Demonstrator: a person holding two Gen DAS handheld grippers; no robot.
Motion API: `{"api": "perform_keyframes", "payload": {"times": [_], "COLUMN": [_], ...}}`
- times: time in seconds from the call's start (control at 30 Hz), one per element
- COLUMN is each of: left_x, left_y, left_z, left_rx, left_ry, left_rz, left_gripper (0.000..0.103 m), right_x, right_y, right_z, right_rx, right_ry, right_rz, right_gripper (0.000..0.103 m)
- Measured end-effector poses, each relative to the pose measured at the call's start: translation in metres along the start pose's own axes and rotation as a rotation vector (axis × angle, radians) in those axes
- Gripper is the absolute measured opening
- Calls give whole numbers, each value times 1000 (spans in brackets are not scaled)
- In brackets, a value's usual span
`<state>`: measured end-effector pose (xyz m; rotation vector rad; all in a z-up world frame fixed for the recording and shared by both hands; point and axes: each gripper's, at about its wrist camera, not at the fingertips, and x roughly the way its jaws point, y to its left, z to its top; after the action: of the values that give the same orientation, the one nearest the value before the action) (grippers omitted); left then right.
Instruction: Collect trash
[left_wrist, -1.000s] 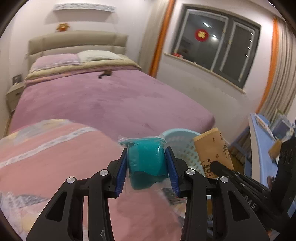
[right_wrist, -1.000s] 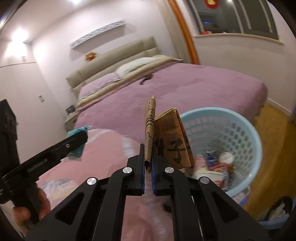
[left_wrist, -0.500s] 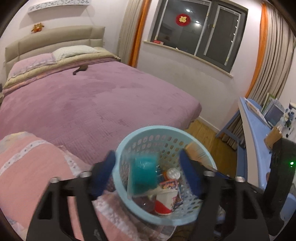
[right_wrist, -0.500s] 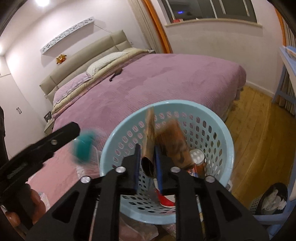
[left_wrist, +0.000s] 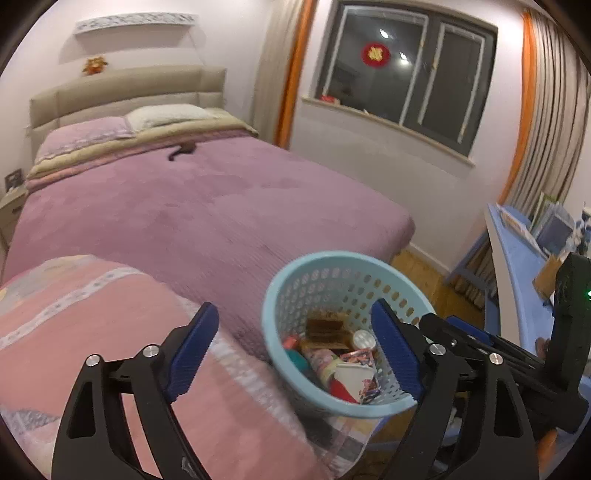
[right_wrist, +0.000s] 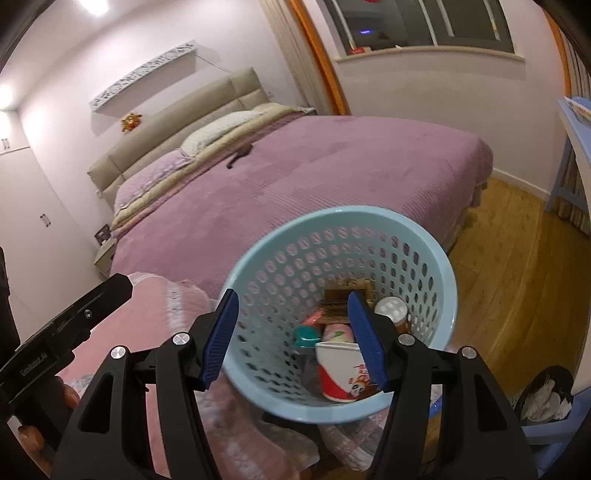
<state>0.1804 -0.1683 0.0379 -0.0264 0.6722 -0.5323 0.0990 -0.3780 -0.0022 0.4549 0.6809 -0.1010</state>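
My left tongs (left_wrist: 295, 345) are spread wide and hold nothing; so are my right tongs (right_wrist: 293, 334), over the blue basket (right_wrist: 448, 280). The trash lies inside it: brown packet (right_wrist: 341, 291), teal wrapper (right_wrist: 306, 336), red-and-white cup (right_wrist: 338, 374). The bed (left_wrist: 192, 206) lies beyond.

We see a glossy perforated plastic basket (right_wrist: 436, 258), a ribbed matt purple cloth bedspread (right_wrist: 351, 166), smooth wood flooring (right_wrist: 517, 258) on the right, and matt black plastic gripper fingers (right_wrist: 177, 369).
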Motion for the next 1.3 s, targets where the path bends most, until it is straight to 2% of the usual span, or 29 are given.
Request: {"api": "perform_keyframes", "payload": {"times": [0.13, 0.27, 0.53, 0.63, 0.83, 0.93, 1.1, 1.3], "left_x": [-34, -65, -120, -133, -148, -153, -160, -160], "left_y": [10, 26, 71, 84, 84, 77, 73, 81], "left_z": [-5, -31, -100, -114, -126, -136, -141, -144], "left_rx": [-13, -56, -180, -224, -178, -166, -135, -159], "left_ry": [-57, -101, -163, -180, -245, -275, -306, -313], "left_rz": [35, 105, 336, 386, 537, 559, 568, 488], "left_gripper": [86, 87, 88, 88, 89, 91, 95, 95], "right_x": [-22, -41, -56, -54, -67, -76, -87, -91], "right_y": [22, 46, 92, 110, 130, 136, 133, 129], "right_z": [-4, -14, -48, -61, -83, -92, -97, -108], "right_rx": [-52, -108, -217, -283, -345, -369, -349, -349], "right_ry": [-26, -52, -89, -88, -150, -193, -240, -276], "right_rz": [24, 45, 85, 69, 67, 43, 51, 4], "right_gripper": [58, 60, 63, 63, 63, 63, 63, 63]}}
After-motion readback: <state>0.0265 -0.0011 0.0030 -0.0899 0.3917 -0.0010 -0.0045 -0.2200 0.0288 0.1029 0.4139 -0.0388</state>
